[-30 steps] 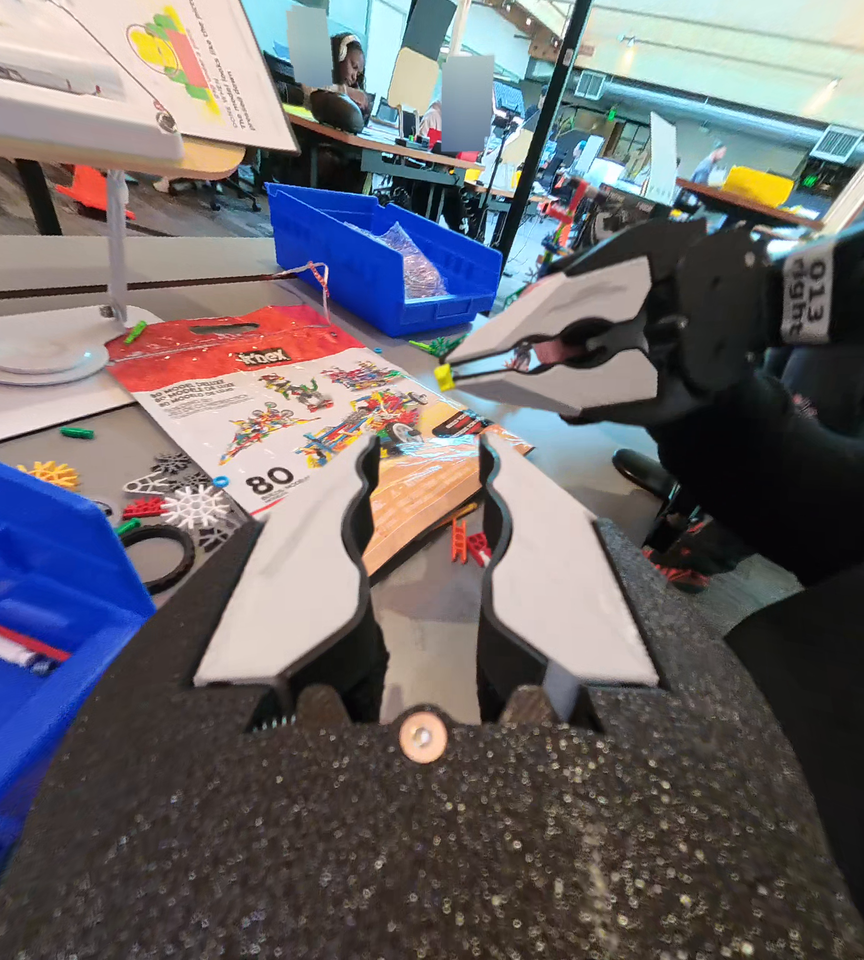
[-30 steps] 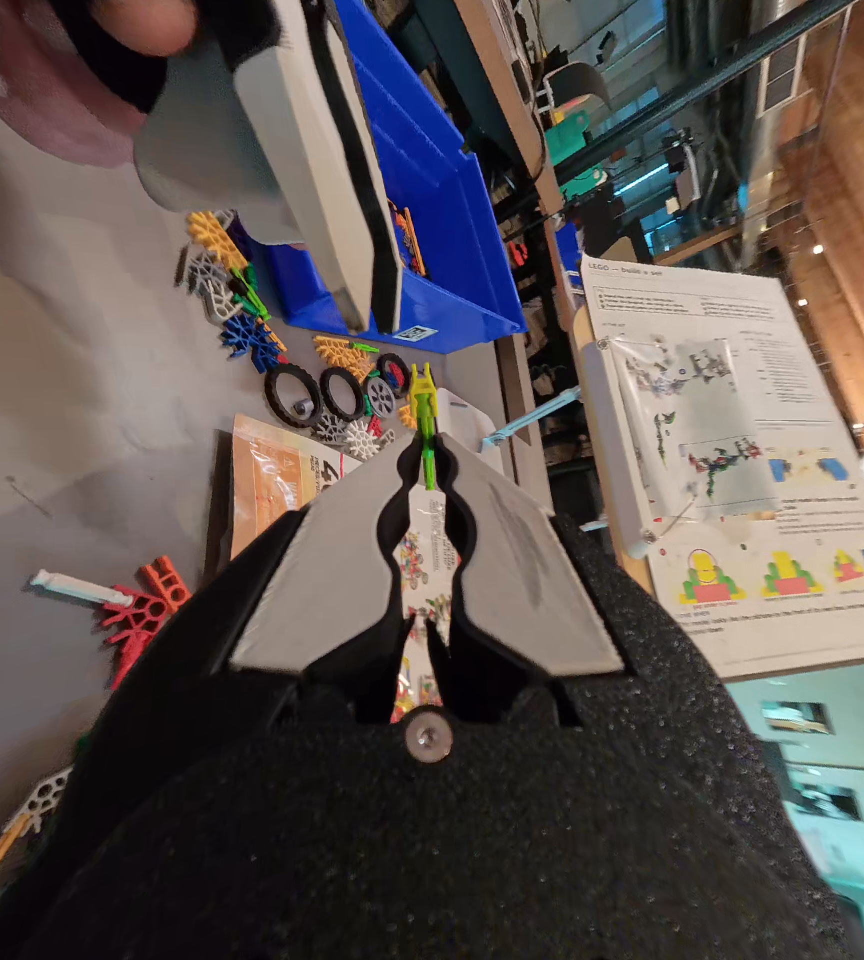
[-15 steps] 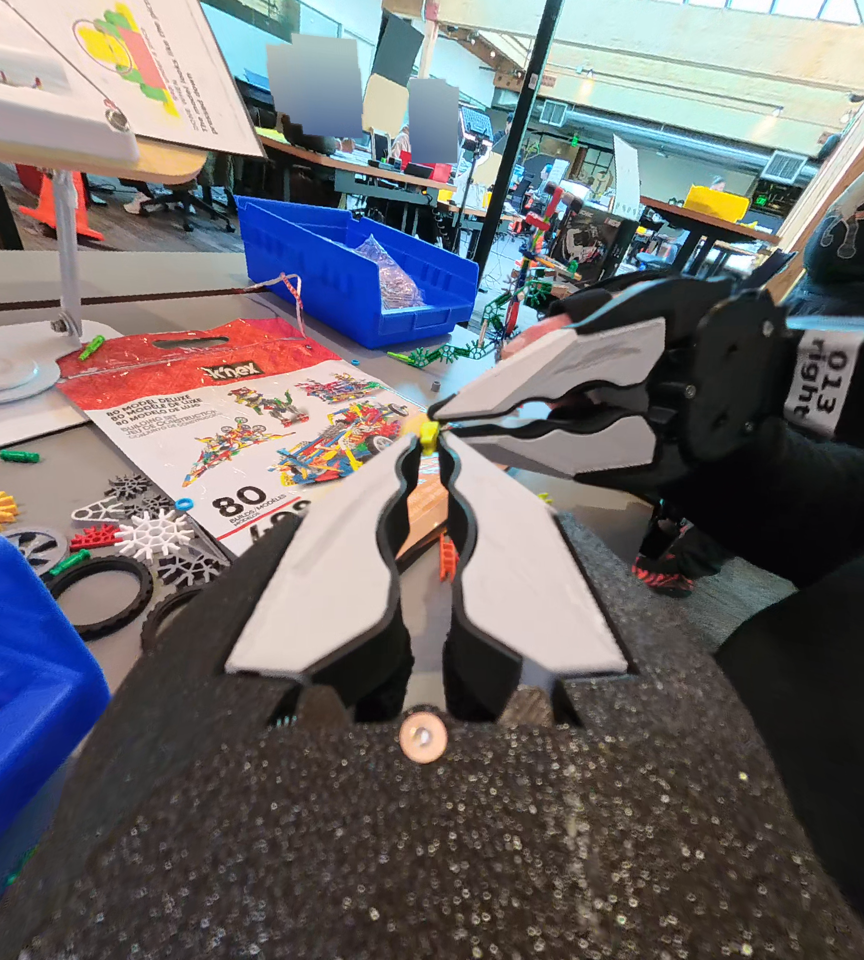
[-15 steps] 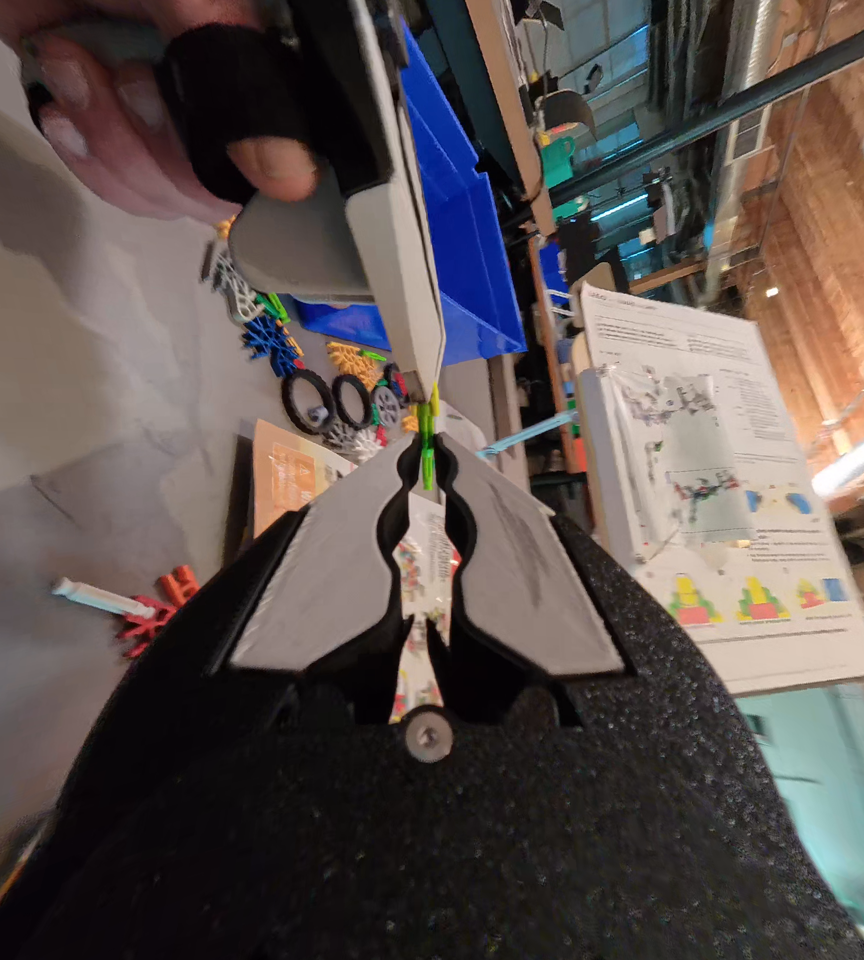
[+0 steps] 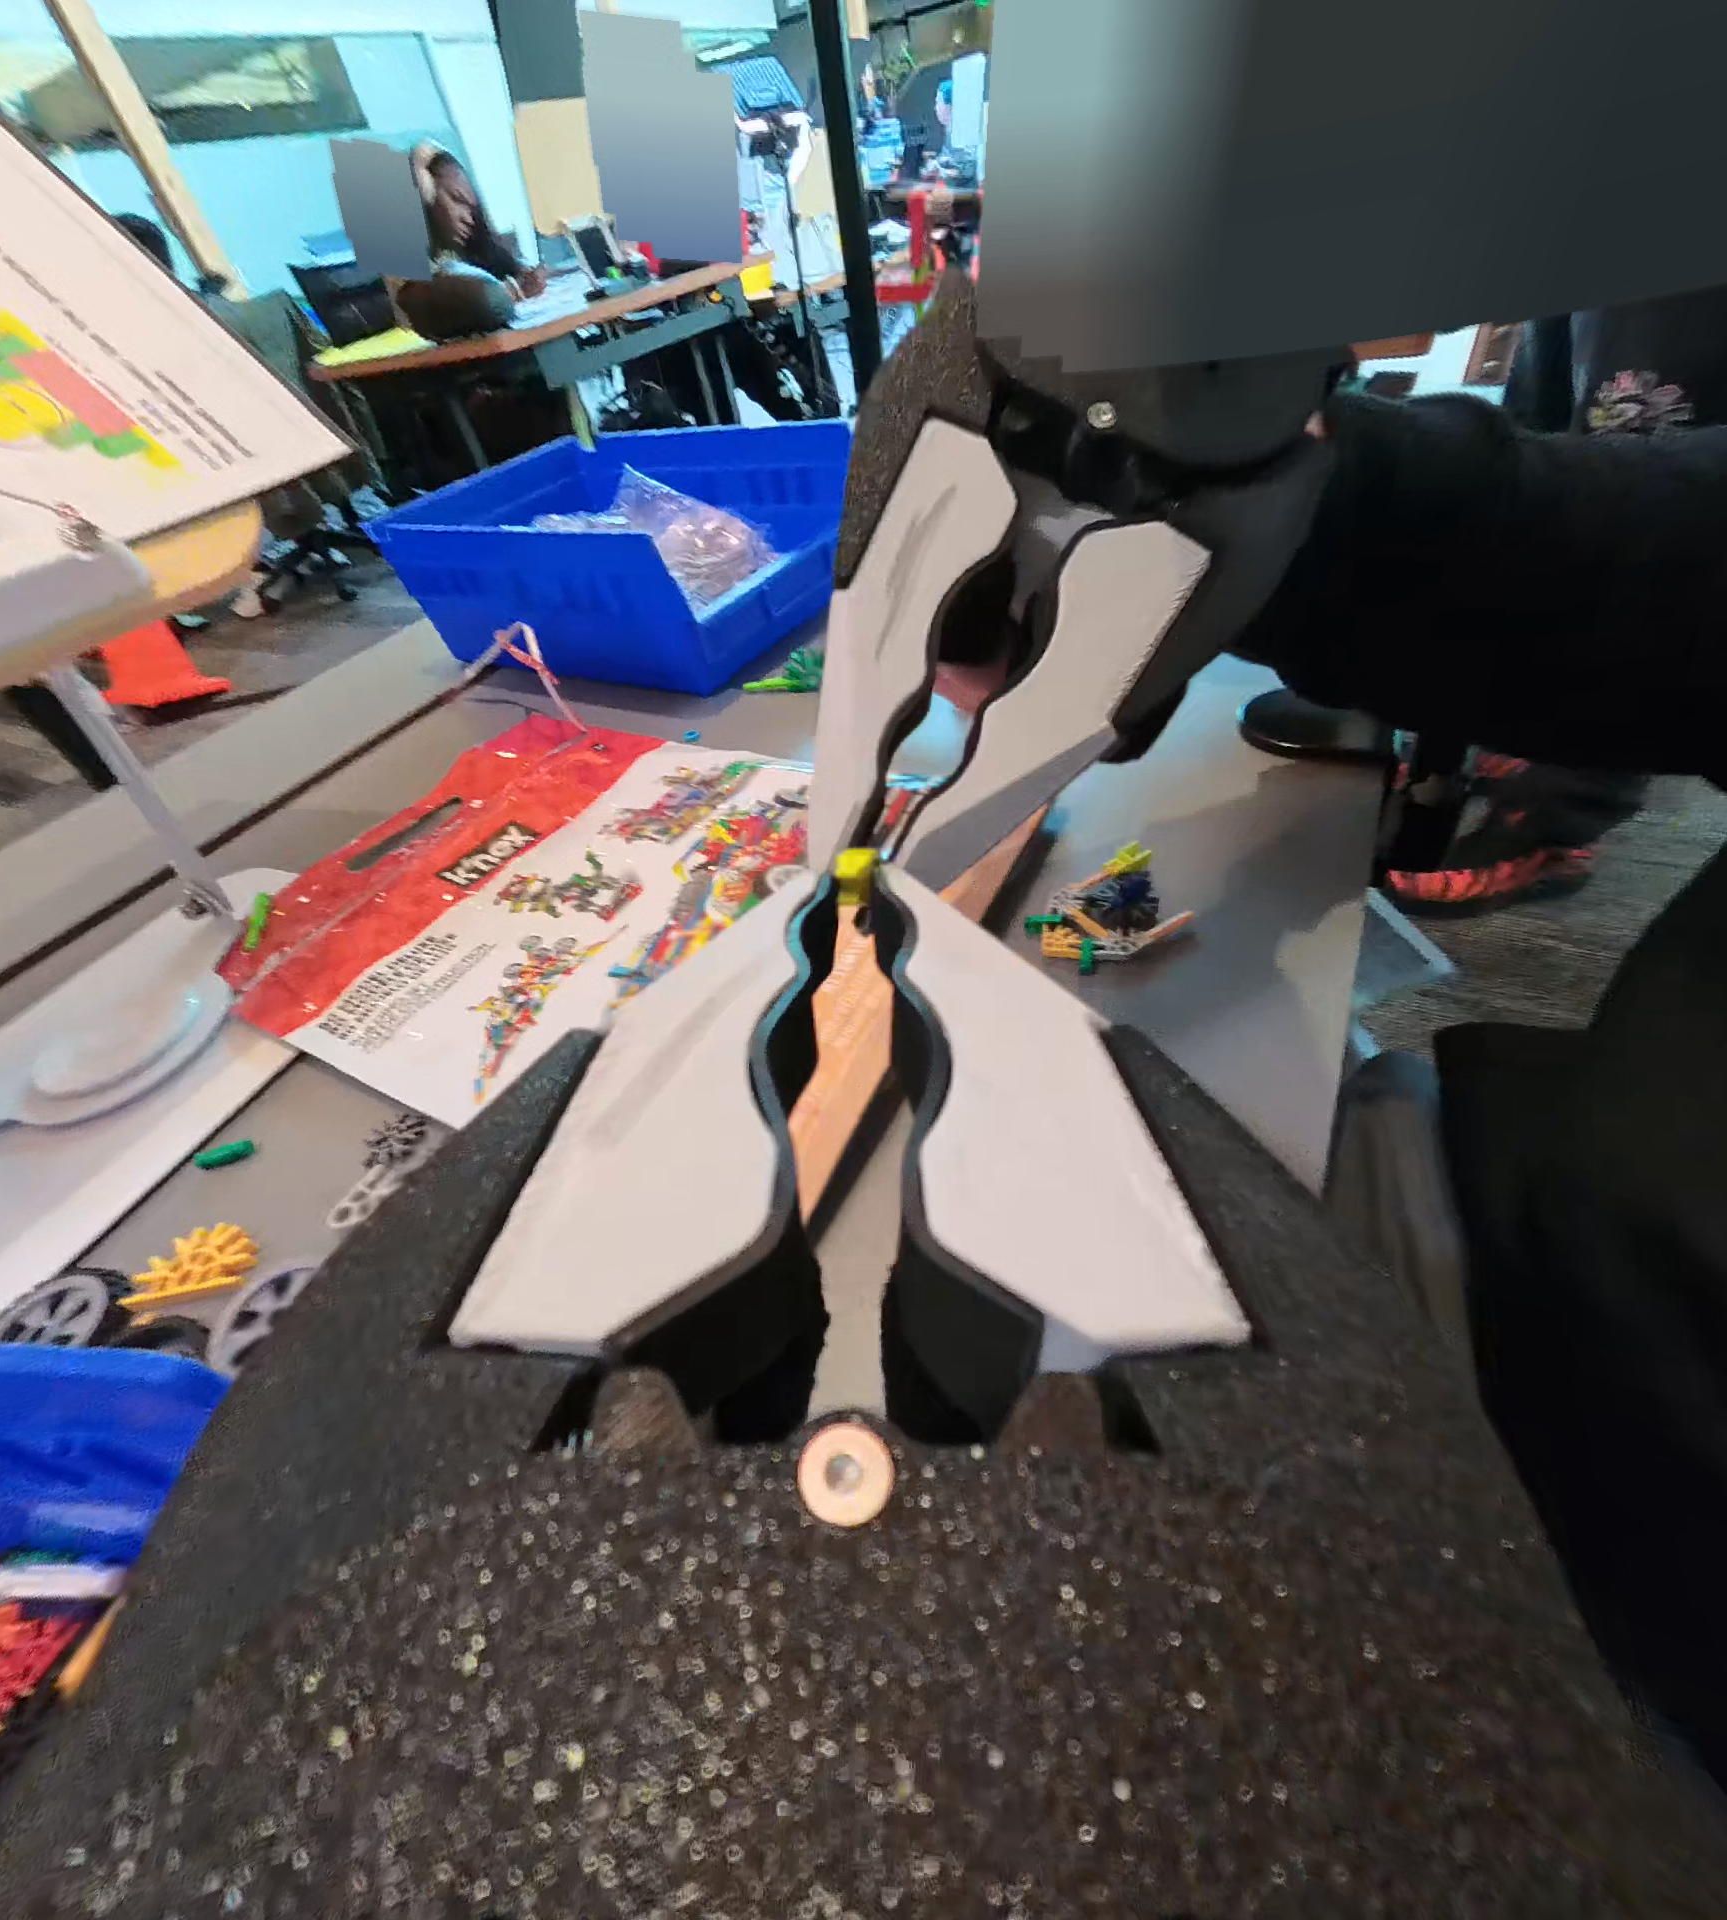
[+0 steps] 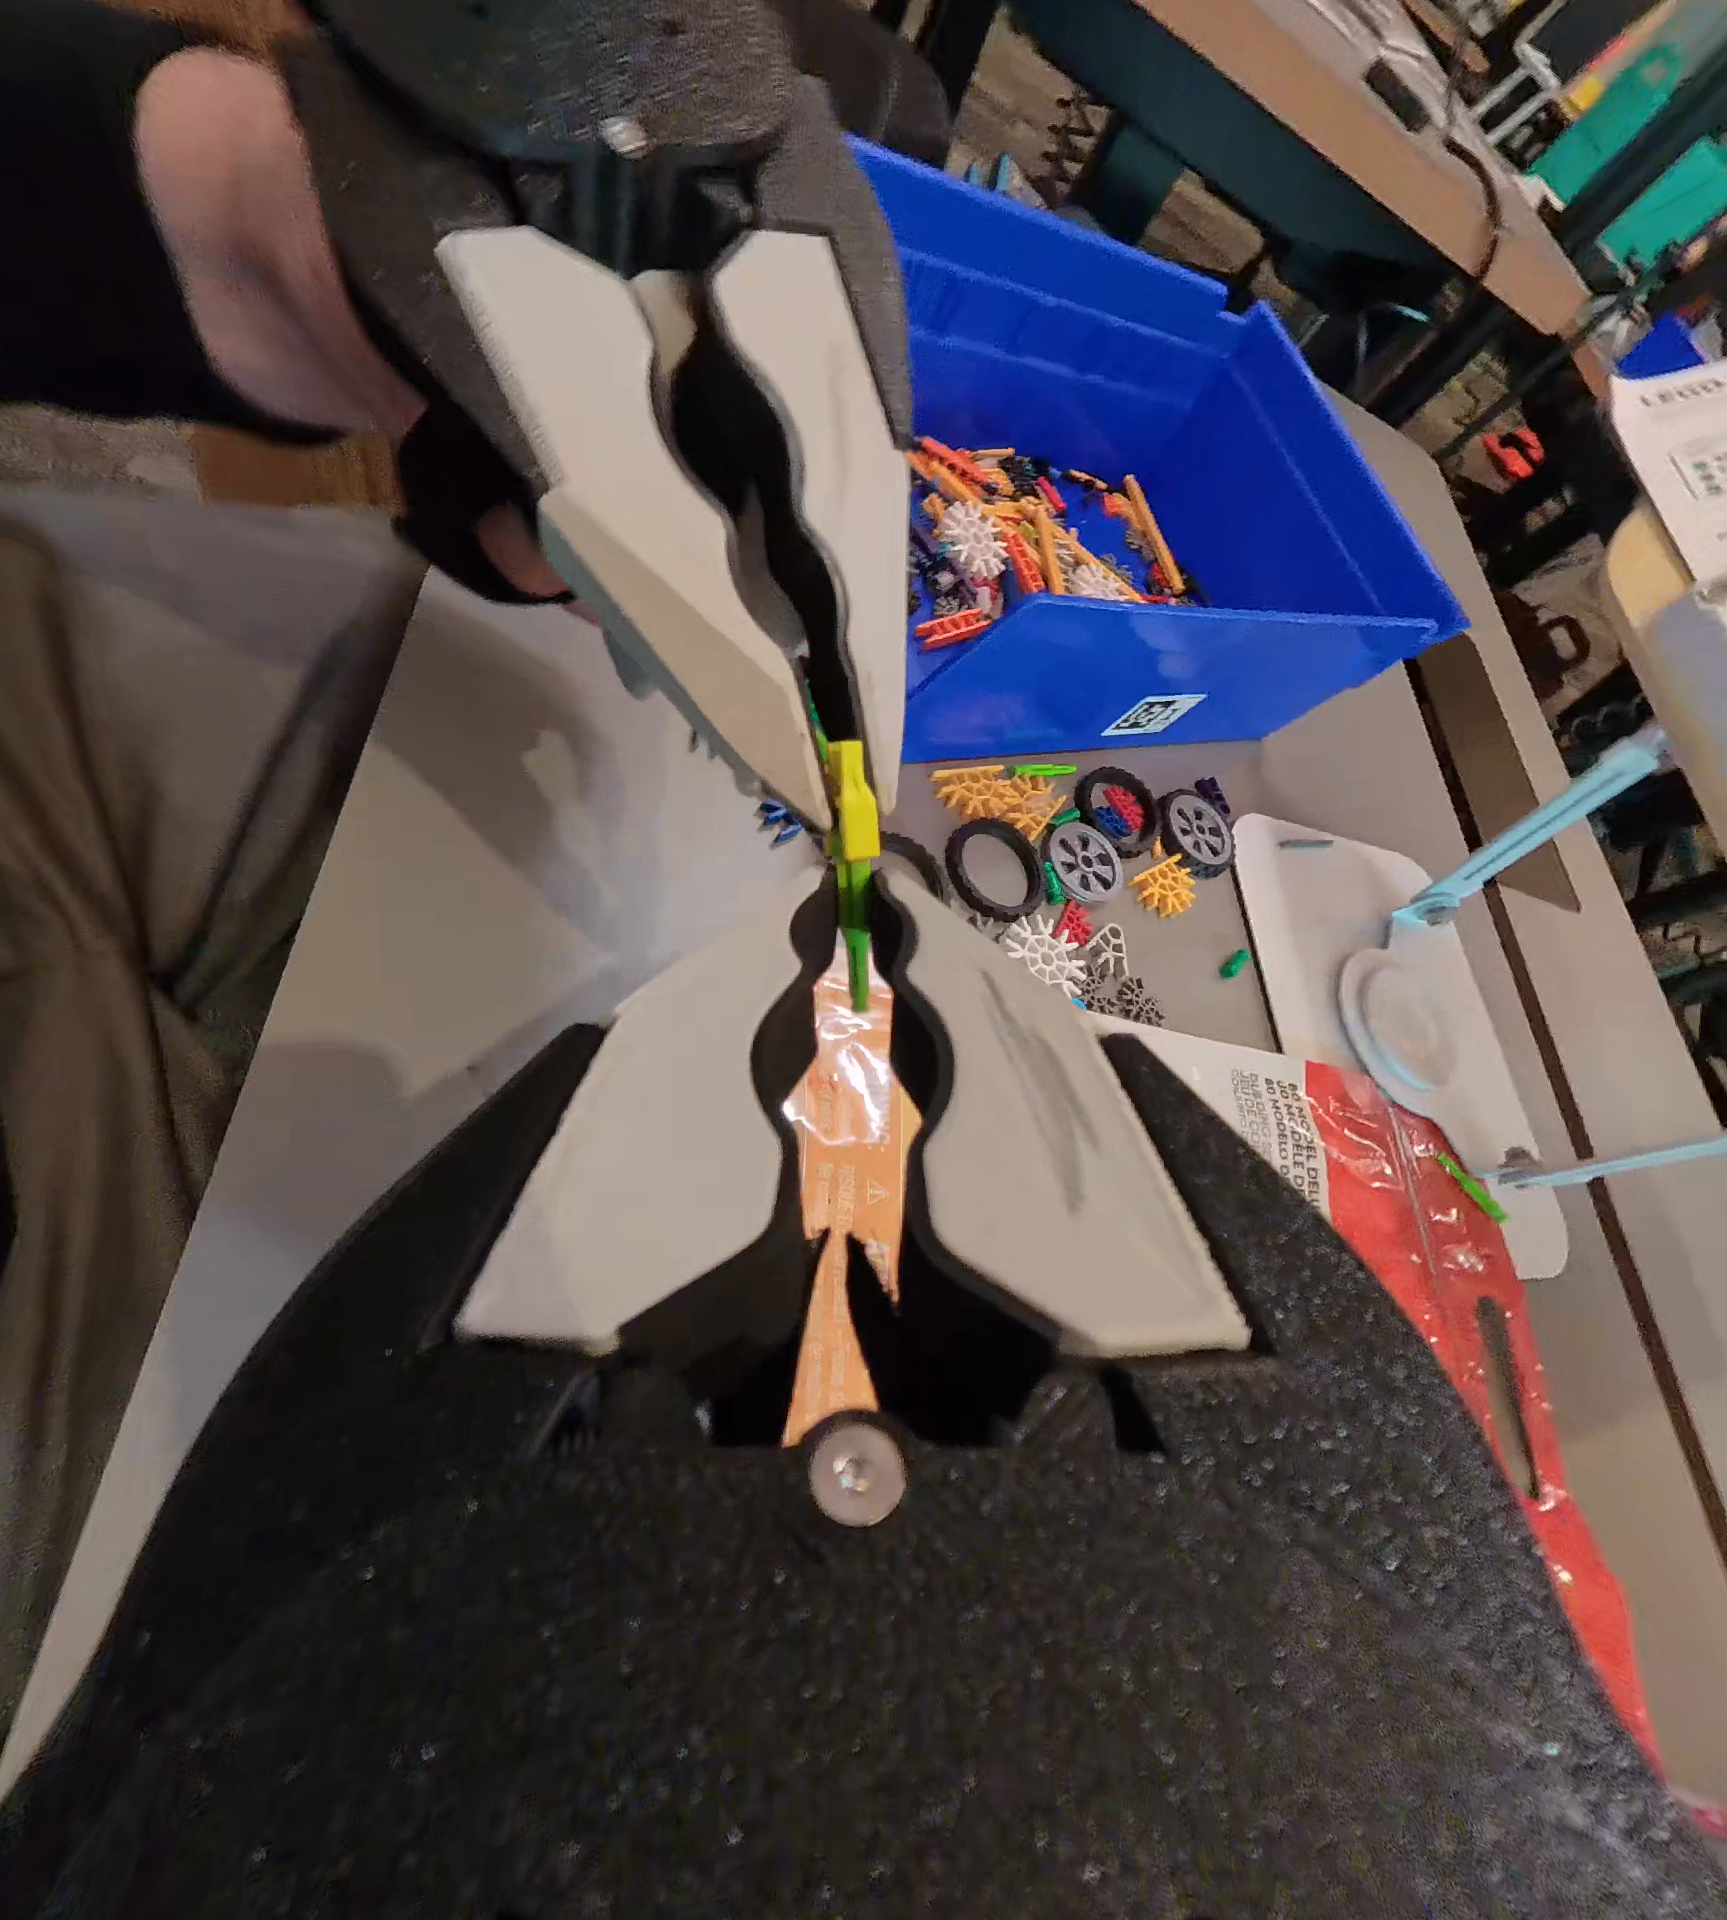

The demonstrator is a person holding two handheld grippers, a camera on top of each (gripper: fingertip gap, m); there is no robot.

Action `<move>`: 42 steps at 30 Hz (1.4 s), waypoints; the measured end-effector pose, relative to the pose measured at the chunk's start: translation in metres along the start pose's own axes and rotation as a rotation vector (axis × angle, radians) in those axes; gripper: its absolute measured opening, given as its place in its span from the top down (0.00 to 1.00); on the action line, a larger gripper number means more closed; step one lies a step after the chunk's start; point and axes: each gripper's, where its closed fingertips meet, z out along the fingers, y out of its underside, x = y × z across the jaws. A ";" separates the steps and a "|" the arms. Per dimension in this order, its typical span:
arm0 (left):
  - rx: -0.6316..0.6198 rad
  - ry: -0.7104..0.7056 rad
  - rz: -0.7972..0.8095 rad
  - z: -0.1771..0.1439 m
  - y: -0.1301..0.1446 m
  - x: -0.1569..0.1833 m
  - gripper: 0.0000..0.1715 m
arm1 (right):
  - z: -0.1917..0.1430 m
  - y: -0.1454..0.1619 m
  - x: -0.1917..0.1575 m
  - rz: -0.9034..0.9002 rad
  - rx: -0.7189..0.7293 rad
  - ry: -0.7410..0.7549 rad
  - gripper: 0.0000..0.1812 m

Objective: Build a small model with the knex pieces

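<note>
A small yellow connector (image 6: 851, 795) sits on the end of a green rod (image 6: 854, 940). My right gripper (image 6: 851, 883) is shut on the green rod. My left gripper (image 5: 854, 883) is shut on the yellow connector (image 5: 855, 868). The two grippers meet tip to tip above the grey table. In the left wrist view the right gripper (image 5: 880, 831) comes down from above. In the right wrist view the left gripper (image 6: 854, 779) comes in from the top, held by a gloved hand. The rod is hidden in the left wrist view.
A blue bin (image 6: 1202, 644) of loose parts stands by wheels (image 6: 1087, 862) and flat connectors on the table. A red-and-white parts bag (image 5: 485, 914), a second blue bin (image 5: 578, 603), a small built model (image 5: 1108, 920) and a document stand (image 5: 90, 1049) are around. My left and right fingertips are right by each other. The right tips stand about 15 centimetres off the small built model (image 5: 1108, 920).
My left gripper was open one second ago and has closed on the yellow connector. Both grippers have since turned, so they now meet tip to tip instead of crossing sideways.
</note>
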 end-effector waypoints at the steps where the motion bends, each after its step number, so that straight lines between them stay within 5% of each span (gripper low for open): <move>1: 0.007 -0.028 0.023 0.000 -0.002 -0.003 0.98 | 0.001 0.000 0.003 0.029 0.005 0.017 1.00; 11: -0.046 -0.388 0.376 0.007 0.000 -0.027 0.97 | 0.011 0.007 0.023 0.276 0.023 0.133 0.98; 26: -0.163 -0.596 0.634 0.014 0.009 -0.052 0.96 | 0.024 0.020 0.042 0.486 0.071 0.206 0.98; 36: 0.007 -0.119 0.239 0.011 -0.007 -0.026 0.99 | 0.003 0.005 0.019 0.207 0.090 -0.126 0.98; 42: 0.051 0.070 0.132 0.006 -0.011 -0.013 0.99 | -0.001 0.001 0.008 0.055 0.043 -0.169 0.98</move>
